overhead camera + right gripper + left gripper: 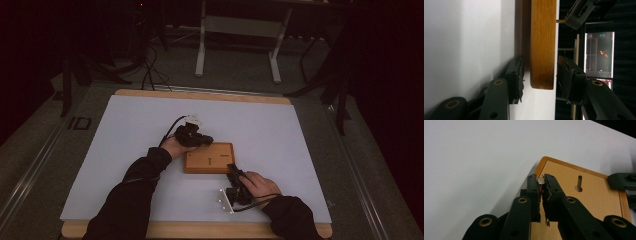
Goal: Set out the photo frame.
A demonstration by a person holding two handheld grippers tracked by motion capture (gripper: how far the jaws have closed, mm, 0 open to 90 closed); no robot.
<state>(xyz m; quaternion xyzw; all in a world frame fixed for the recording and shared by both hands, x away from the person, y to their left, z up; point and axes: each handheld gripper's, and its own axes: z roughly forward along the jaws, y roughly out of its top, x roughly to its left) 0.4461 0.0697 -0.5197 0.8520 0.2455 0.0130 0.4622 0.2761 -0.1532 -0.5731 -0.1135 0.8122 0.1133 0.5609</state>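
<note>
1. Board [209, 157]: flat on the table [125, 150], near the middle, somewhat toward the near edge; long axis runs left to right.
2. Left claw [541, 185]: over the board's far left corner; pressed together on a small pin [540, 180].
3. Right claw [539, 75]: spread, straddling the board's near right corner, jaws apart from the wood.
4. Slot [579, 182]: just right of the pin; judged the likely target; left claw nearer.

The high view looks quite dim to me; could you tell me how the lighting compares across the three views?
High view: dim, the room beyond the table nearly black. Left gripper view: bright, with the wooden board casting a soft shadow. Right gripper view: bright surface, dark background, one glowing screen.
</note>
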